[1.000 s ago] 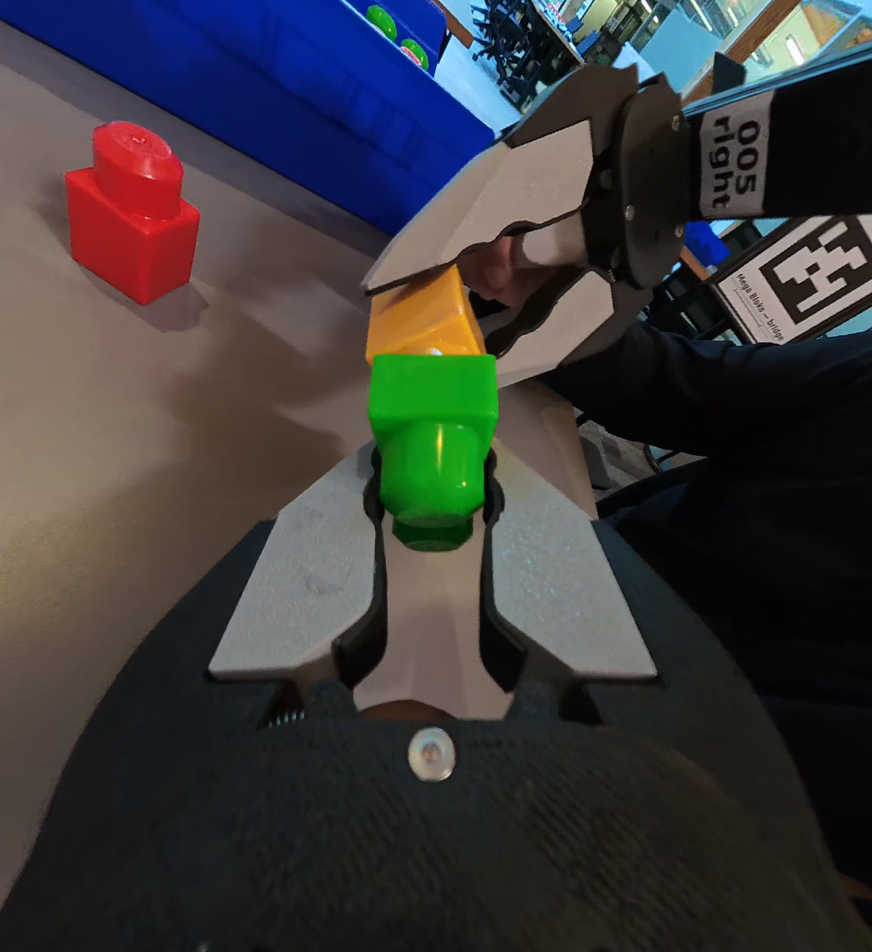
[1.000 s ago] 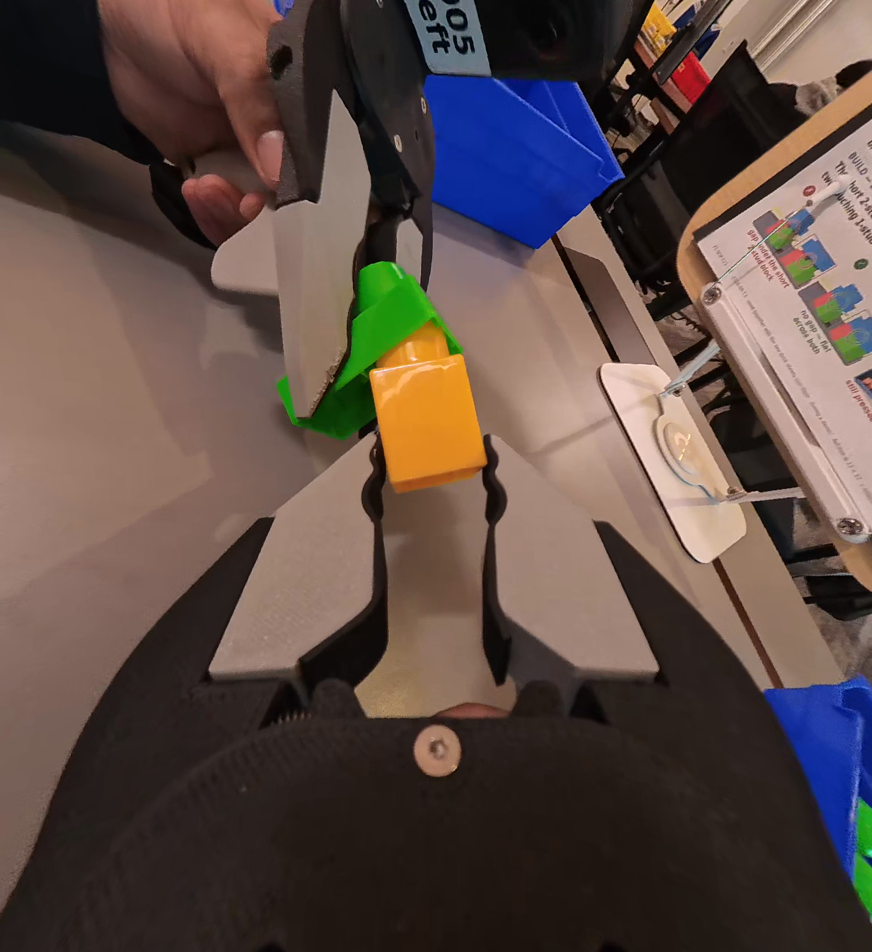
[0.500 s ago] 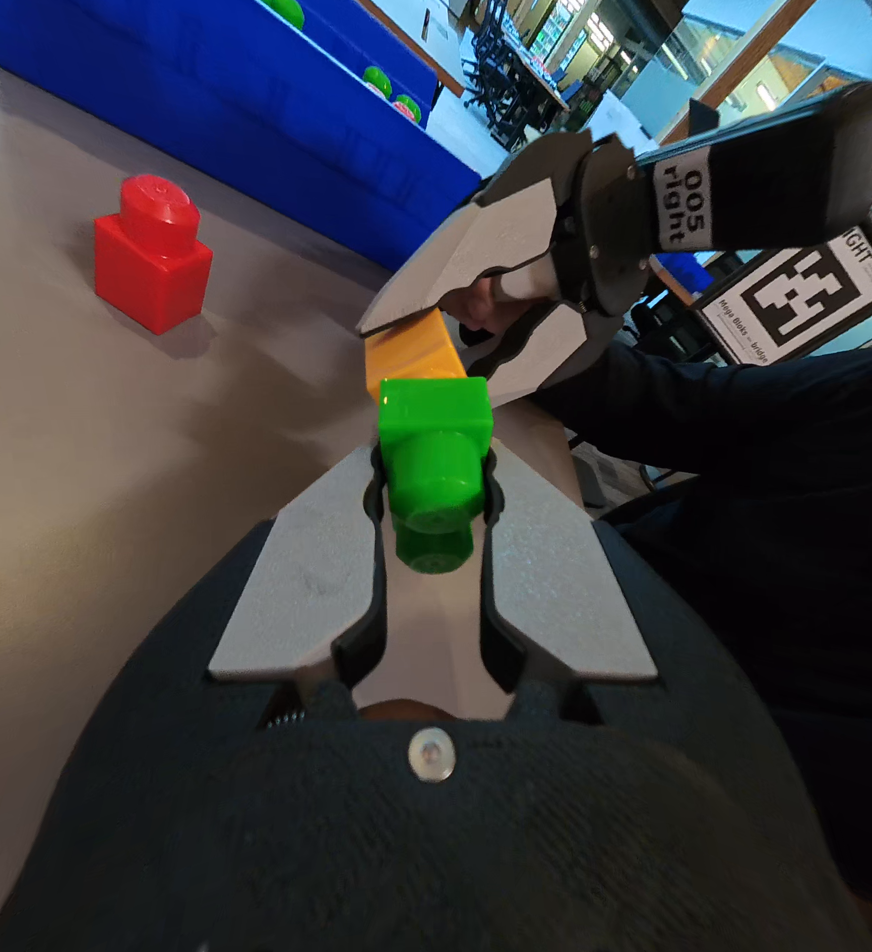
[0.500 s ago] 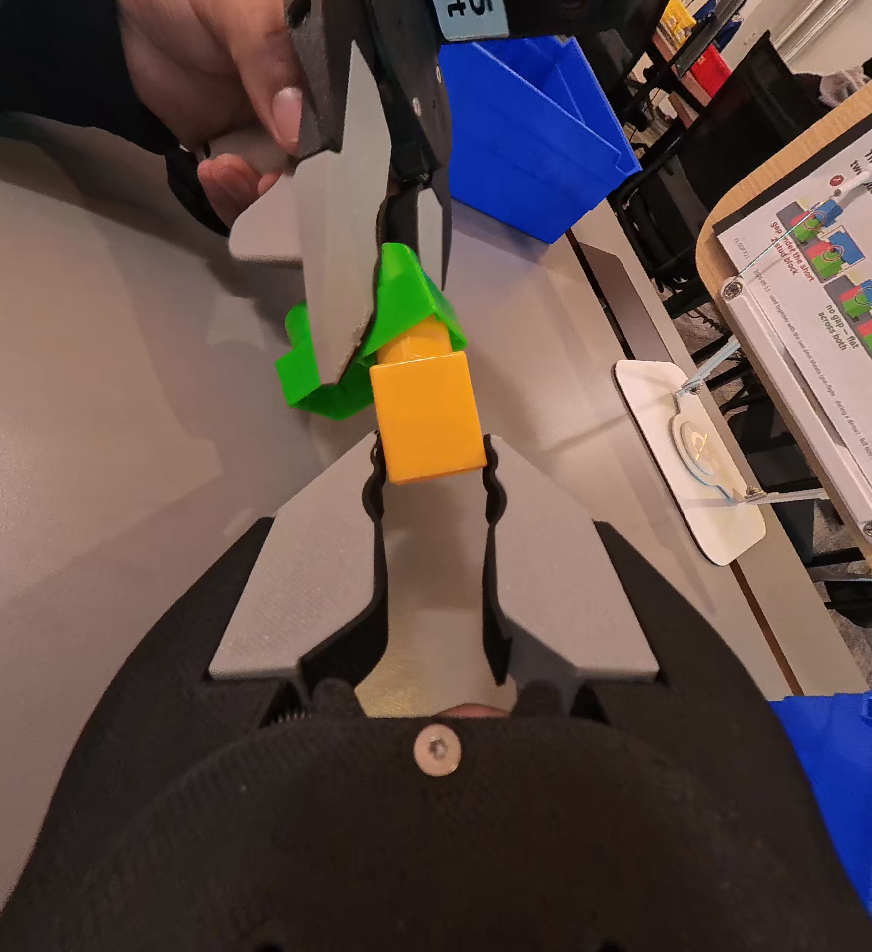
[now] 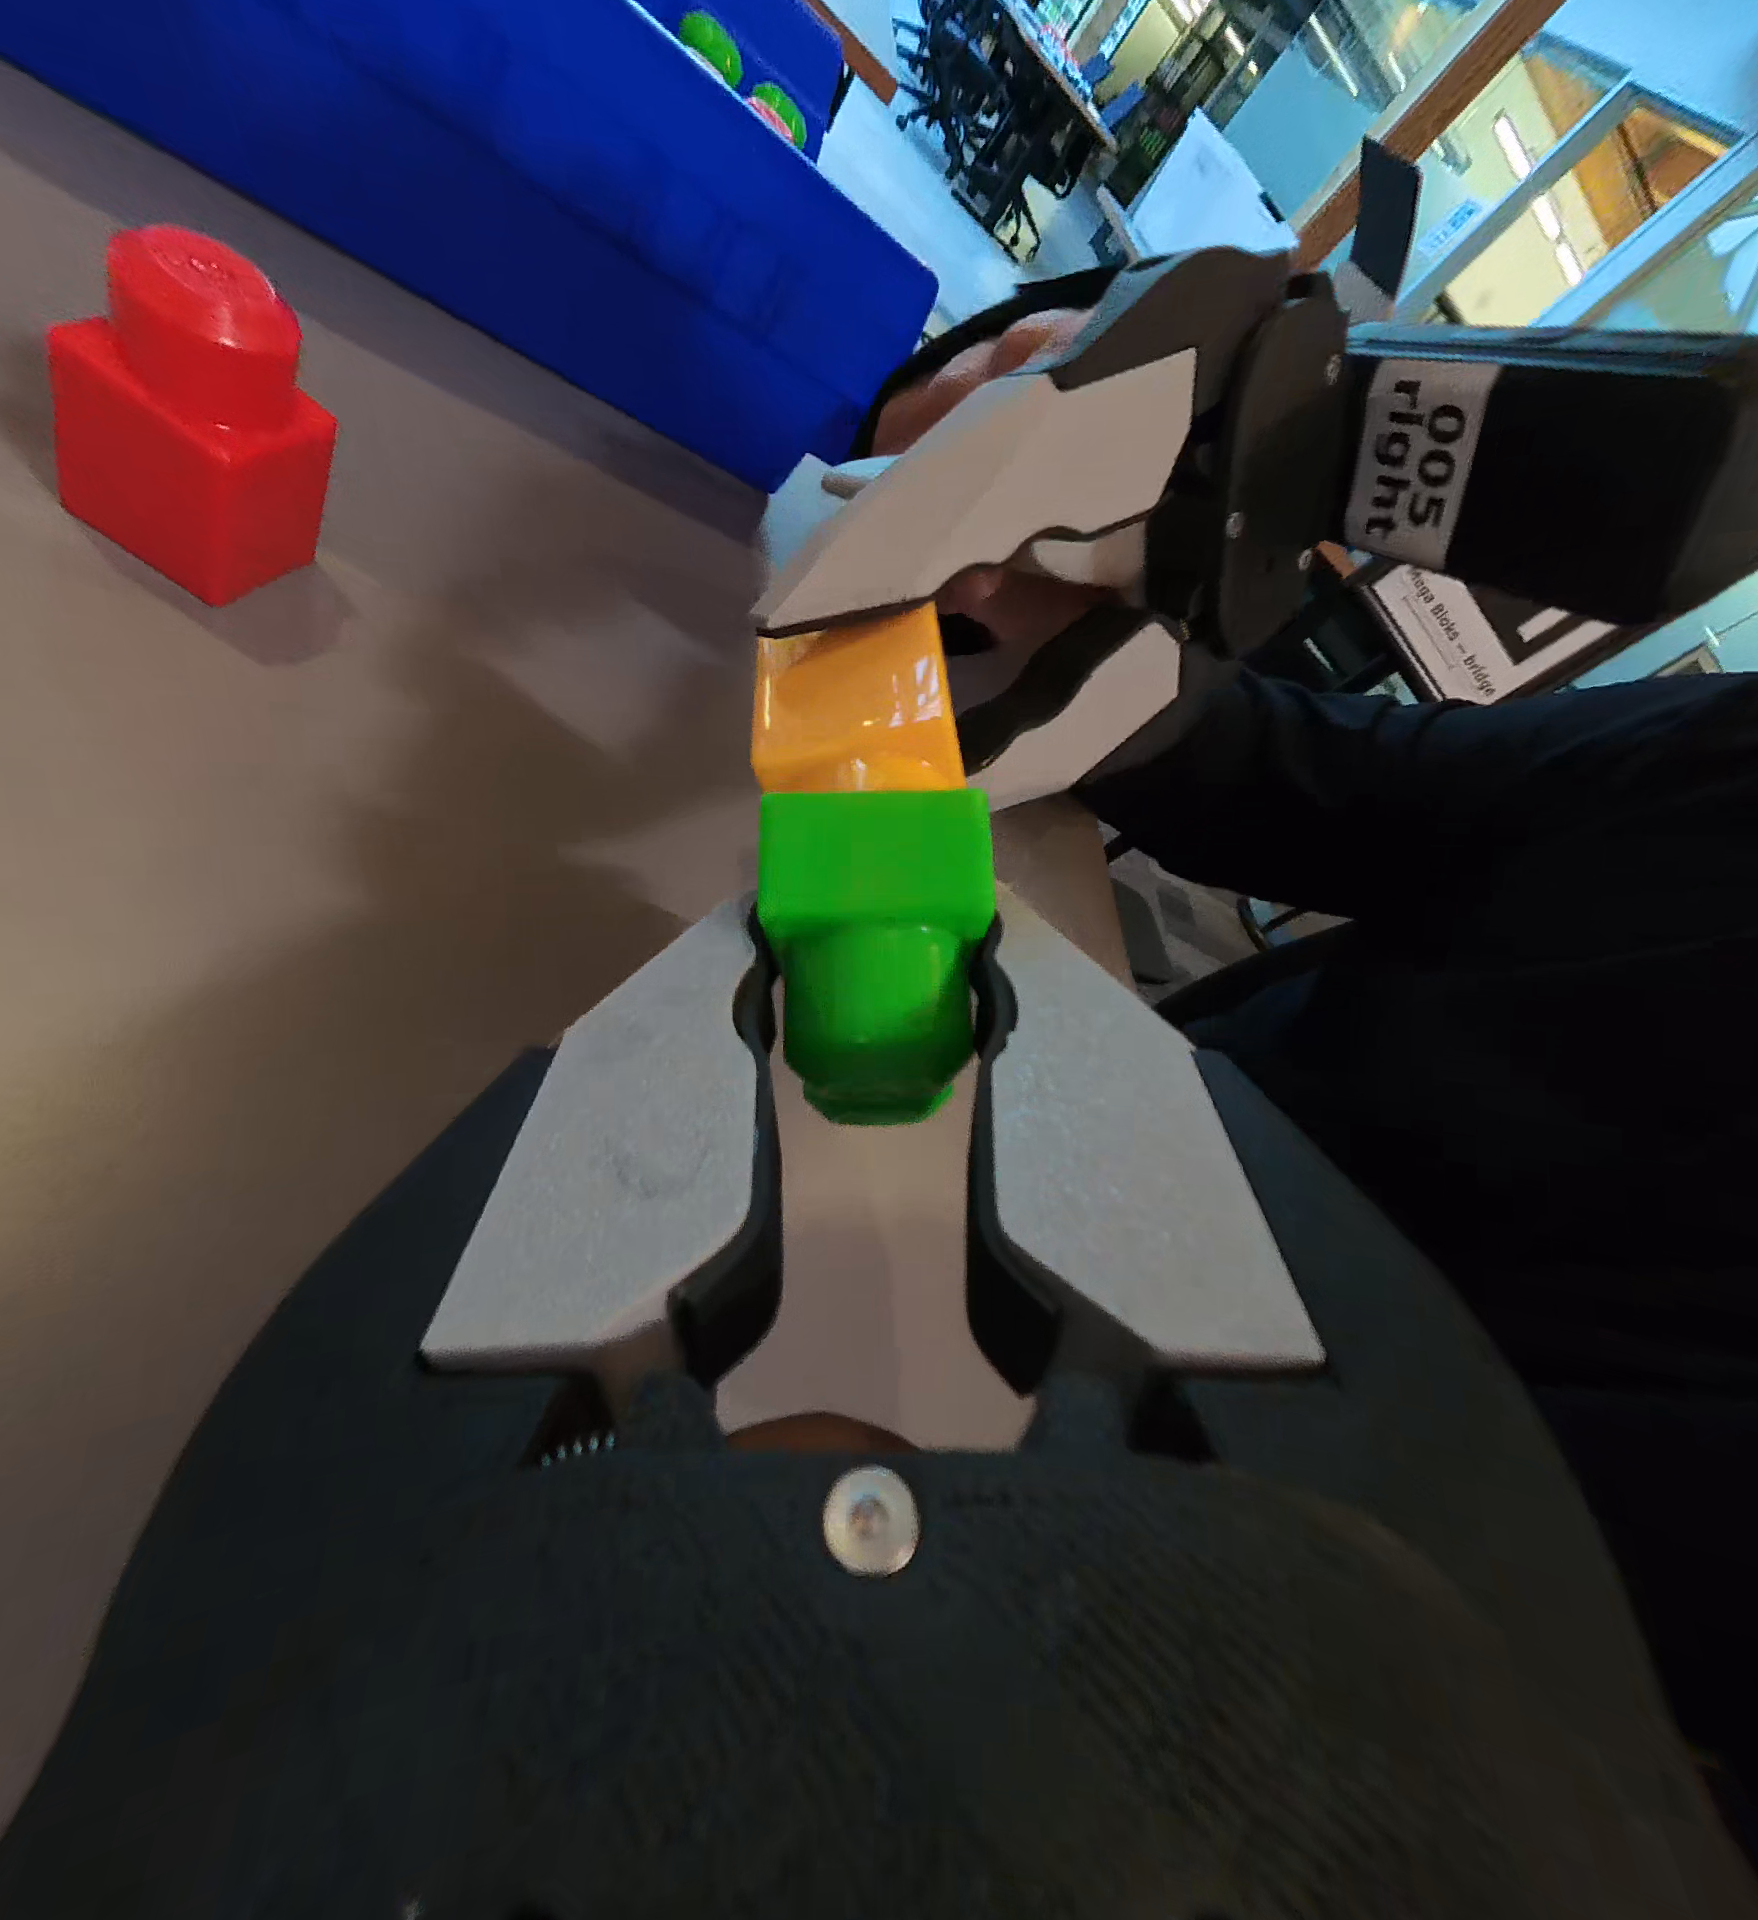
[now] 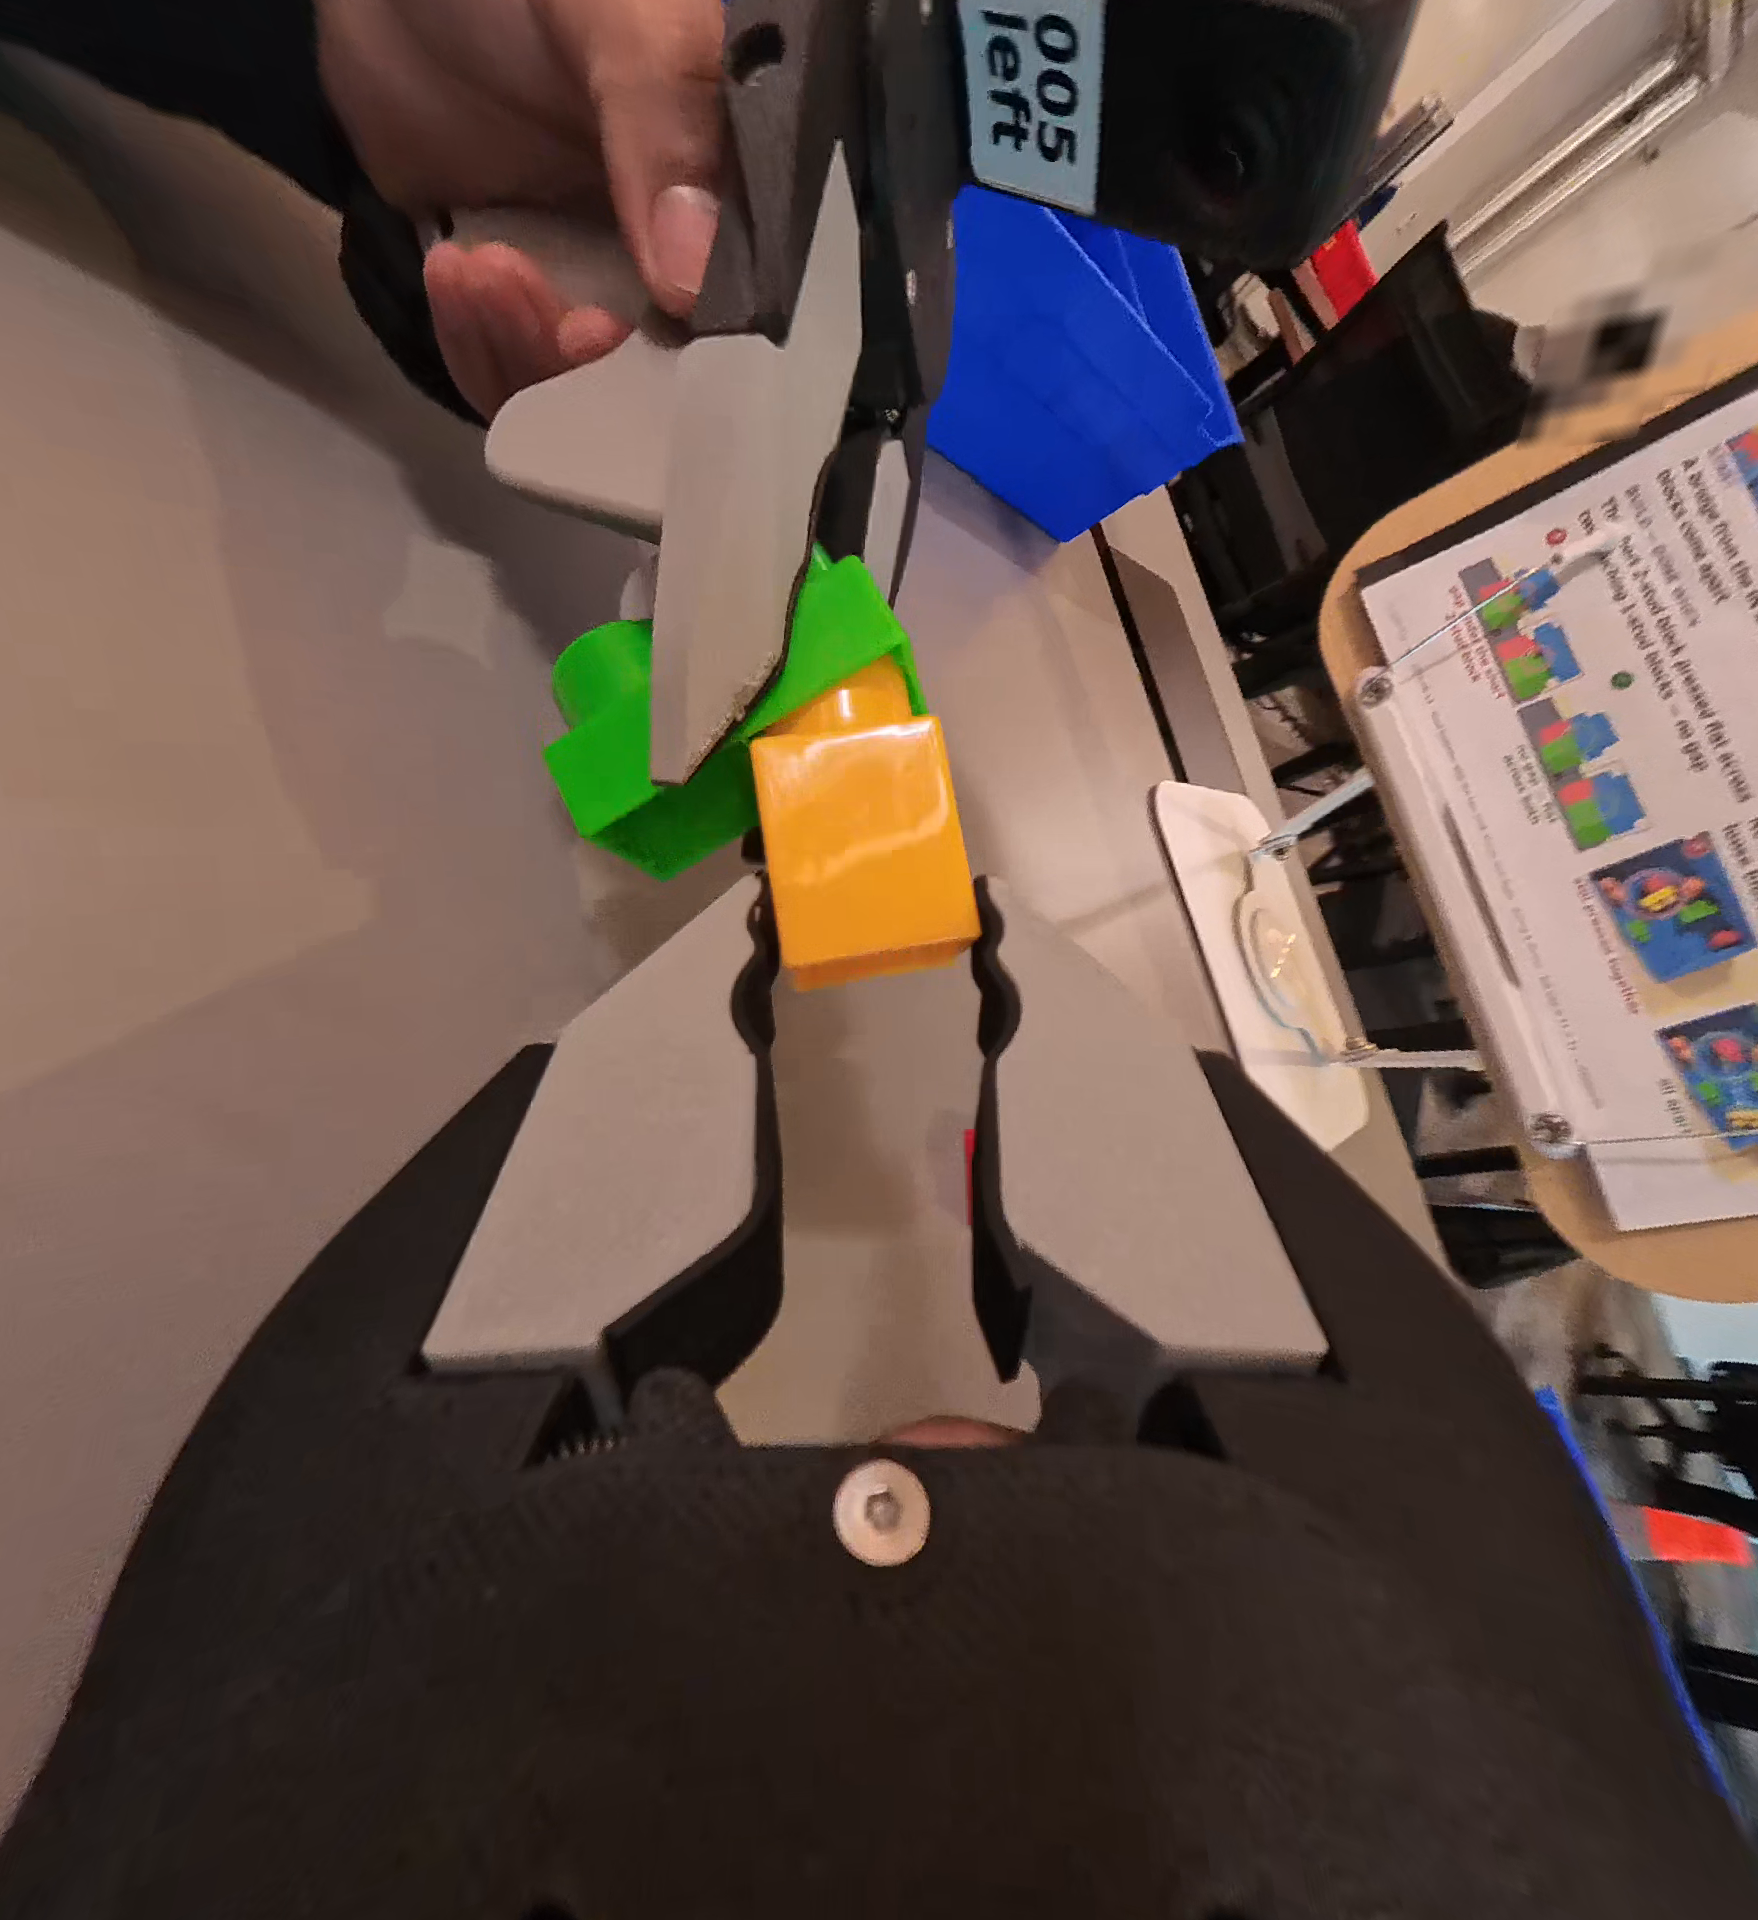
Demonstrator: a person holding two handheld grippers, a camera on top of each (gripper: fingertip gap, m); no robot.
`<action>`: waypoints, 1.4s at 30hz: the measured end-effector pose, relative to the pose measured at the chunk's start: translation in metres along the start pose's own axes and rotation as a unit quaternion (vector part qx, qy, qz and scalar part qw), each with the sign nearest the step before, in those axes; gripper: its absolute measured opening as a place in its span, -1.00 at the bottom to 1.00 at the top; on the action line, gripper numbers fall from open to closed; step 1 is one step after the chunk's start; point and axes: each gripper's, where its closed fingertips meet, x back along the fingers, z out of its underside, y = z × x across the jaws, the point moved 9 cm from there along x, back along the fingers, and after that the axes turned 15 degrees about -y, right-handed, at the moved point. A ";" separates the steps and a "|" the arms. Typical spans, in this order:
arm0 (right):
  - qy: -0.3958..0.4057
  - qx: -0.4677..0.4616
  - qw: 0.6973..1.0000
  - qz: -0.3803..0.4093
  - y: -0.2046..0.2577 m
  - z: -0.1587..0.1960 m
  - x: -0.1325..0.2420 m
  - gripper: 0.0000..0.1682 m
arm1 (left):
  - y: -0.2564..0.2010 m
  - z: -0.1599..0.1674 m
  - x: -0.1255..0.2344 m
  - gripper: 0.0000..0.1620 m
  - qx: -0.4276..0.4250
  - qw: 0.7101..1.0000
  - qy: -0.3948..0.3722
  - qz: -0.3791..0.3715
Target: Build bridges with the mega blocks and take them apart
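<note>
Orange block (image 6: 859, 852) between right gripper (image 6: 873, 925) jaws

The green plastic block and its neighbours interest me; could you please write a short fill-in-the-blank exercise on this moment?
1. The left claw is shut on the stud of the ____ plastic block.
2. The right claw grips the ____ plastic block, whose stud enters the other block's underside.
3. The single-stud red plastic block stands alone on the ____ tabletop.
4. Behind it lies a long ____ plastic bin.

Missing words: green; orange; grey; blue
</note>
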 end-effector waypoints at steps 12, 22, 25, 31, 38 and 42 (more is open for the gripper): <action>0.015 0.003 0.996 -0.083 0.011 0.009 0.003 -0.61 | 0.003 0.016 -0.011 -0.59 -0.028 0.995 0.090 -0.042; -0.079 -0.095 0.981 -0.148 0.008 -0.001 0.011 -0.61 | -0.012 0.019 -0.012 -0.59 -0.020 0.994 0.101 0.029; -0.061 -0.038 0.985 -0.156 0.018 -0.008 0.014 -0.61 | -0.015 0.026 -0.015 -0.59 -0.034 0.990 0.129 0.046; -0.074 -0.031 0.983 -0.167 0.021 -0.002 0.023 -0.61 | -0.018 0.029 -0.025 -0.59 -0.044 0.988 0.135 0.060; -0.132 -0.180 0.958 -0.182 0.008 0.007 0.022 -0.61 | -0.021 0.023 -0.026 -0.58 -0.041 0.991 0.108 0.061; -0.151 -0.260 0.930 -0.212 0.003 0.011 0.020 -0.61 | -0.023 0.022 -0.028 -0.59 -0.049 0.991 0.108 0.056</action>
